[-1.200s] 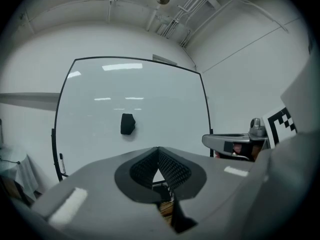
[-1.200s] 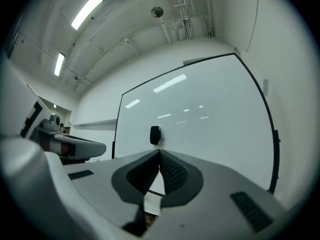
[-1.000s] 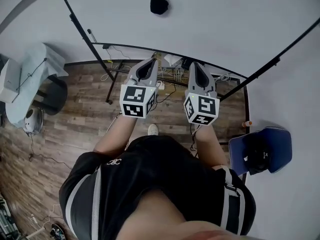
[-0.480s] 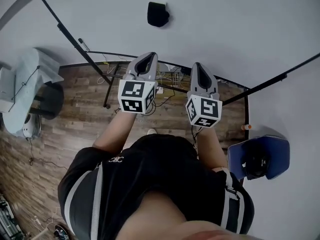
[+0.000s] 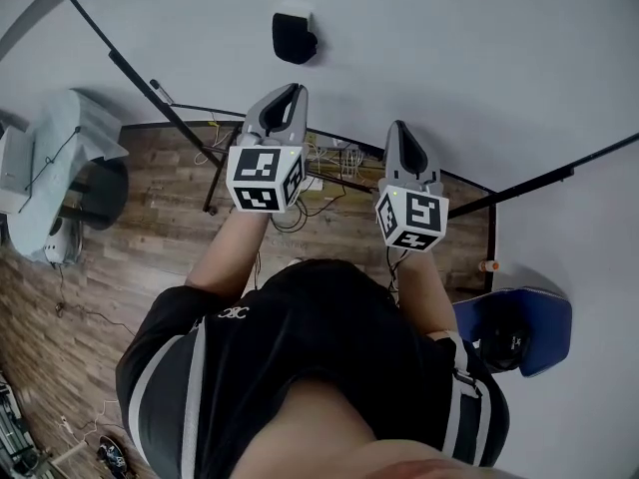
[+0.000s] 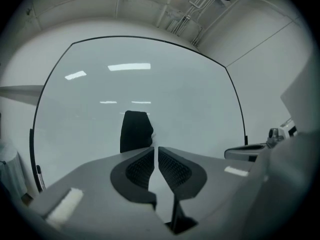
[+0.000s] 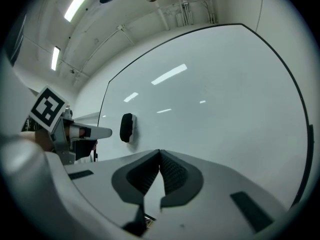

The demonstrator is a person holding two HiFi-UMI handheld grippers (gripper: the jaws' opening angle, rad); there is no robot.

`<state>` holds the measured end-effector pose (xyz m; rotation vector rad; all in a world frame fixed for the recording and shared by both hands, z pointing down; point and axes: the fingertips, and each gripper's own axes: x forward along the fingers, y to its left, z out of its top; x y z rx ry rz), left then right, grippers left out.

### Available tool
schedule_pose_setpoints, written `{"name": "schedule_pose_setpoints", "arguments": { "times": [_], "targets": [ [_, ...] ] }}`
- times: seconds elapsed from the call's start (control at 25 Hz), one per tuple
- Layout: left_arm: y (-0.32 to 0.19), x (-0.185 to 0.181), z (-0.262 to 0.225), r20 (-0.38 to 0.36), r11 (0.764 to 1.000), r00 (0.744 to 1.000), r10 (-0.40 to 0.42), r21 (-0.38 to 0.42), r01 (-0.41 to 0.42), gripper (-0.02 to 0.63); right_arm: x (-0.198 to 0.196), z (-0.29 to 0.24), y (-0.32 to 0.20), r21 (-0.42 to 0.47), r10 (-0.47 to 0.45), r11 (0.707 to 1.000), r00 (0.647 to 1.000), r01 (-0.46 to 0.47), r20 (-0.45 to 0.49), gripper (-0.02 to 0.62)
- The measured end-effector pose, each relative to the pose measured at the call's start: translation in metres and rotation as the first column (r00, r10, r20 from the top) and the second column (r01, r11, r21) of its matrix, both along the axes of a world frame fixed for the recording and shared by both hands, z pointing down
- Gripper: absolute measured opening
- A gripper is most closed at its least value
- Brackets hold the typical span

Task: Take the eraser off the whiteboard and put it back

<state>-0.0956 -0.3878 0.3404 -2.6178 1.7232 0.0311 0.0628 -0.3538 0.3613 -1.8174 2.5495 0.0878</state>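
left gripper (image 6: 155, 150) and right gripper (image 7: 160, 155) are brought nearer the eraser (image 5: 293, 38) on the whiteboard (image 5: 449, 58); both are kept shut, nothing held.

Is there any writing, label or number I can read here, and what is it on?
White print on the person's black shirt: too blurred to read.
Black-and-white squares on the two marker cubes: patterns, no letters.
Large white whiteboard: nothing written.

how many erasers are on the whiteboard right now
1. The black eraser sticks to the whiteboard, just ahead of the left gripper and not touched by it. Parts of the board lie out of view, so another may be hidden.
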Motion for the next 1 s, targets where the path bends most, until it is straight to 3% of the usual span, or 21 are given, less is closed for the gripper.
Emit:
{"name": "schedule_pose_setpoints", "arguments": {
  "times": [0.16,0.32,0.52,1.0],
  "targets": [
    [-0.012,-0.008,-0.015,-0.011,0.998,0.998,-0.056,0.037,0.056,0.034,0.008,0.007,-0.005,-0.015,-0.008,1.000,1.000,0.009,0.006,0.006],
    [-0.025,-0.019,-0.025,-0.015,0.994,0.995,-0.098,0.047,0.098,0.103,0.014,0.006,-0.005,-0.008,-0.009,1.000,1.000,0.009,0.014,0.005],
    [-0.043,-0.023,-0.032,0.052,0.990,0.990,-0.131,0.055,0.128,0.197,0.024,0.008,-0.003,-0.013,0.010,1.000,1.000,-0.010,0.027,0.005],
    [-0.081,-0.027,-0.029,0.140,0.980,0.970,-0.197,0.047,0.192,0.265,0.038,0.012,0.004,-0.020,0.042,0.999,0.999,-0.041,0.033,0.005]
  ]
}}
